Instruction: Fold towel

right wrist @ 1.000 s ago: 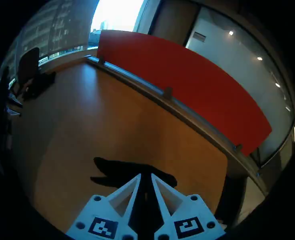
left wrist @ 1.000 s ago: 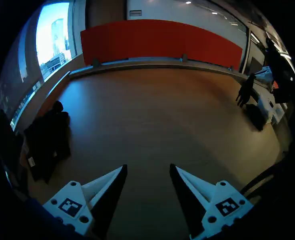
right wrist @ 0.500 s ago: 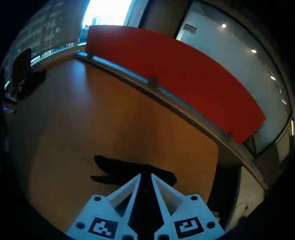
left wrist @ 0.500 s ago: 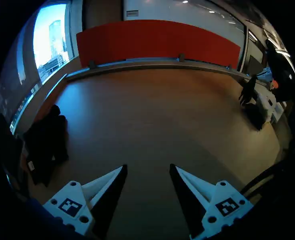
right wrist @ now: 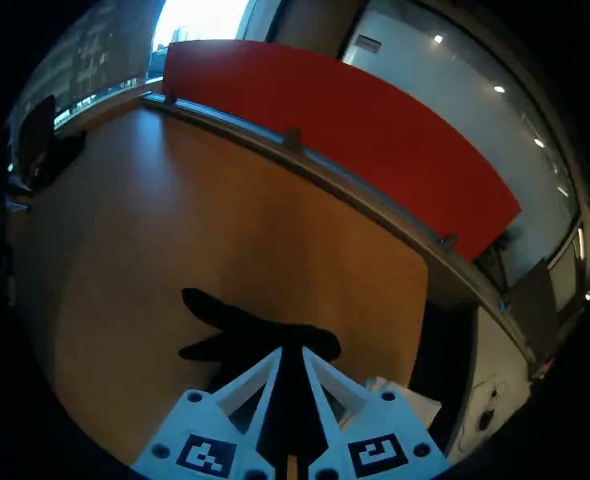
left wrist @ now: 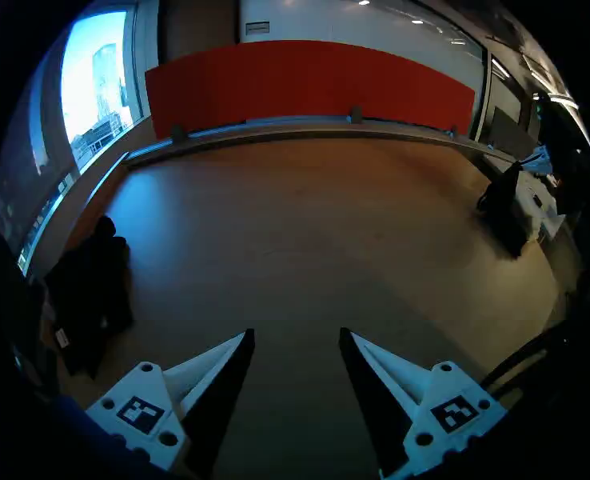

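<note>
A dark cloth [right wrist: 239, 328], the towel, lies bunched on the wooden table [right wrist: 175, 216] just ahead of my right gripper [right wrist: 291, 350]. Its fingers stand almost together, with the cloth's near end pinched between the tips. In the left gripper view my left gripper [left wrist: 295, 332] stands open above the bare table [left wrist: 311, 216] with nothing between its fingers. Far to the right in that view I see the same dark cloth [left wrist: 503, 204] beside the white body of the other gripper [left wrist: 535, 196].
A red panel [left wrist: 311, 80] runs along the table's far edge, also seen as the red panel [right wrist: 359, 120]. A dark bag [left wrist: 87, 296] sits at the table's left side. Something white [right wrist: 399, 396] lies under the right gripper's right finger. A bright window [left wrist: 95, 88] is at the far left.
The right gripper has moved with the cloth still pinched, and a white thing has come into view beneath it. In the left gripper view the cloth has dropped lower. The left gripper stays open.
</note>
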Demonstrator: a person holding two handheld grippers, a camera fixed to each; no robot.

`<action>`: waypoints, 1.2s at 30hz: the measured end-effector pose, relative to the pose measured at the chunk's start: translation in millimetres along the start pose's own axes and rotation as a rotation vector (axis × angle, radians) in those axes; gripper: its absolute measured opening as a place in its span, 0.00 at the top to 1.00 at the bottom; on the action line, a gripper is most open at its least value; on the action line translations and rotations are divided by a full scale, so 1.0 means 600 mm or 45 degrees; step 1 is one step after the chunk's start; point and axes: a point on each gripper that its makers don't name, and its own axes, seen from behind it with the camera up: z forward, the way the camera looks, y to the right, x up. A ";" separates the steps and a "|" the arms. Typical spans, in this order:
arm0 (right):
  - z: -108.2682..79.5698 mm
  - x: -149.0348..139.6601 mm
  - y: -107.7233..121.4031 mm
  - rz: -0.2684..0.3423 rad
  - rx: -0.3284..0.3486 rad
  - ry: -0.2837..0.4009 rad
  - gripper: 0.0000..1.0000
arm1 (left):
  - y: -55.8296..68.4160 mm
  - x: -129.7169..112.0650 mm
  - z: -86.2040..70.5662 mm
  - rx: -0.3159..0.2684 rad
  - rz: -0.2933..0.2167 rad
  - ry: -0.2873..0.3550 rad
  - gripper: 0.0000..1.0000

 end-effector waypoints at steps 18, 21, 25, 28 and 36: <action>-0.033 -0.088 -0.027 0.036 -0.015 -0.062 0.95 | 0.013 0.000 0.001 -0.025 0.022 0.000 0.23; -0.032 -0.093 -0.026 0.028 -0.020 -0.074 0.95 | 0.013 0.000 0.000 -0.024 0.021 0.002 0.22; -0.028 -0.118 -0.020 0.024 -0.034 -0.114 0.95 | 0.010 -0.002 -0.003 -0.020 0.019 0.003 0.23; -0.024 -0.145 -0.018 0.036 -0.042 -0.149 0.95 | 0.007 -0.005 -0.005 -0.016 0.019 0.001 0.23; -0.009 -0.232 -0.014 0.094 -0.048 -0.259 0.95 | 0.000 -0.010 -0.008 0.000 0.033 -0.010 0.22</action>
